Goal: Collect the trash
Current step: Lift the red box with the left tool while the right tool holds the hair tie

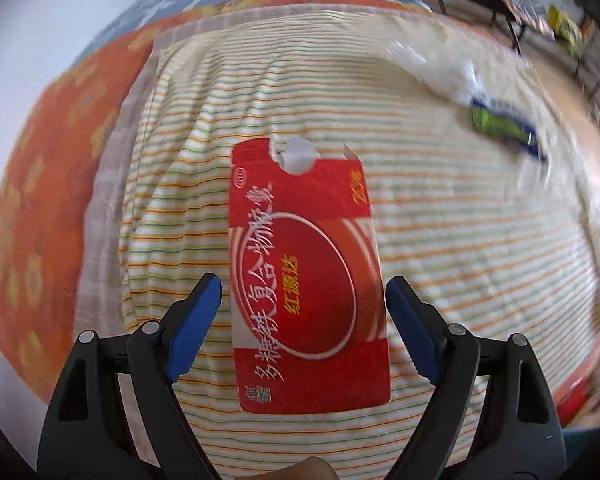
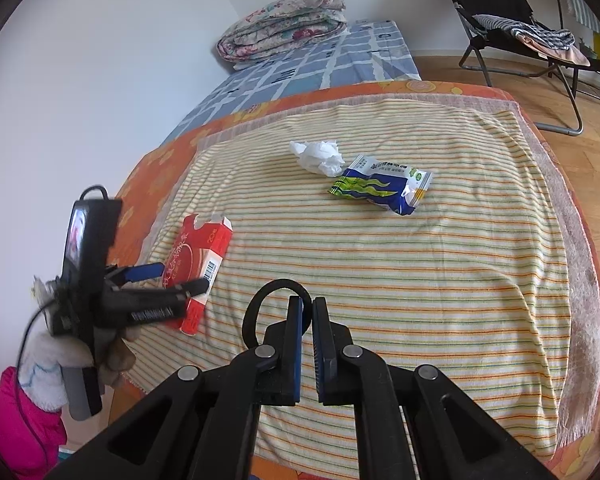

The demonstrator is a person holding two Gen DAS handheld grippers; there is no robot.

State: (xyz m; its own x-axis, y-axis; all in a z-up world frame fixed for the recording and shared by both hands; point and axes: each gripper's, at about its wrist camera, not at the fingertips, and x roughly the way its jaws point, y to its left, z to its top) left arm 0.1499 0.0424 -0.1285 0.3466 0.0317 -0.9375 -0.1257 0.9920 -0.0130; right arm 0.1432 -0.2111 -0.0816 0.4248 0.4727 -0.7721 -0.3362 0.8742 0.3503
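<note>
In the left wrist view, our left gripper (image 1: 303, 300) has its fingers (image 1: 196, 320) apart, one on each side of the red medicine carton (image 1: 306, 280), which lies flat on the striped bed cover (image 1: 480, 248); whether the pads touch it we cannot tell. We judge the carton light, thin-walled and easily crushed, its torn-open flap end at 12 o'clock, so a hold across the long side walls suits best.

In the right wrist view, our right gripper (image 2: 307, 320) has its fingers nearly together, holding nothing. At 12 o'clock lie a crumpled tissue (image 2: 318, 156) and, touching it, a blue-green snack wrapper (image 2: 384, 188): soft, light, and likely slippery film.
</note>
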